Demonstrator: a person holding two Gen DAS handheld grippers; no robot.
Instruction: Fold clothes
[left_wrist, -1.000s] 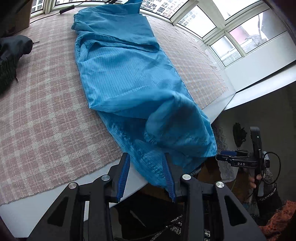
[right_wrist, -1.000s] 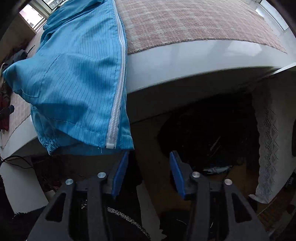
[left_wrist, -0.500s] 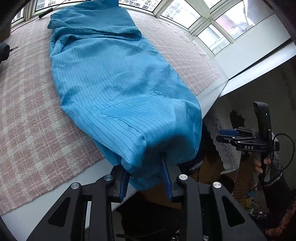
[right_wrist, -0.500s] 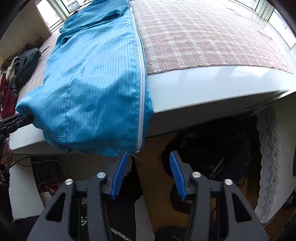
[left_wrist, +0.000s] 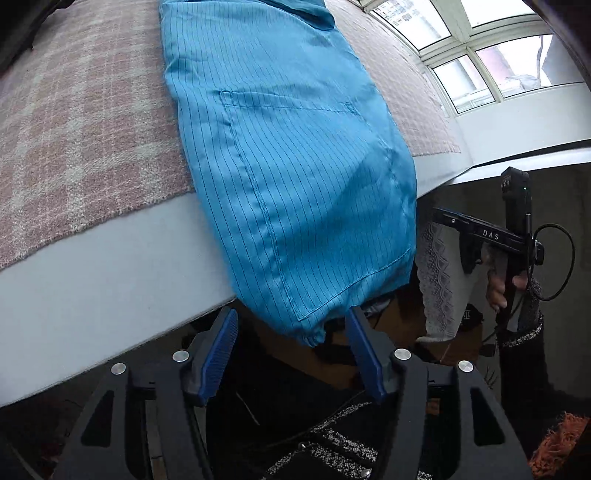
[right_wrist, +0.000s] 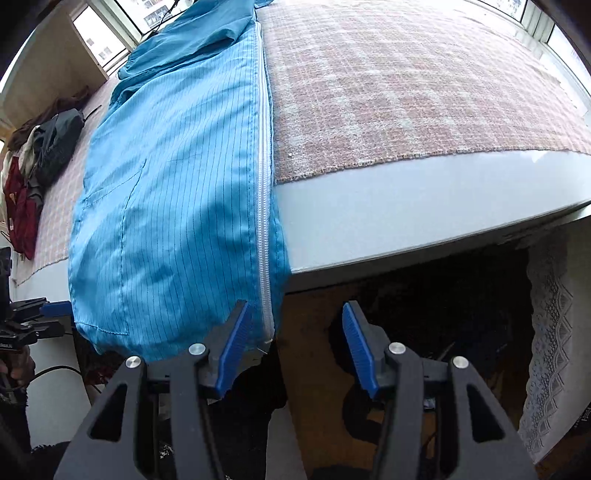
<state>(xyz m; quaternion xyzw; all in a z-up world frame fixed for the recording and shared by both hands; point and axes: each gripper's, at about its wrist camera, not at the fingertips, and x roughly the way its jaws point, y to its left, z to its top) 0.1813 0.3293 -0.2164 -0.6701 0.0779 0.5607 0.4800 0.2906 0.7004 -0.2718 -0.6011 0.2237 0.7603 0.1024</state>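
Only right wrist view shows white zipper (right_wrist: 263, 206), clothes pile (right_wrist: 35, 166)

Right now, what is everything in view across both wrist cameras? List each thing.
blue garment: one, blue pinstriped, flat on the table, hem hanging over the near edge
zipper: one, white, along the garment's edge
plaid cloth: one, pink and cream, covering the table
table: one, pale grey edge
clothes pile: one, dark and red, far side
lace curtain: one, white, below the table
left gripper: opening, hem between its jaws, unpressed
right gripper: opening, beside the zipper end
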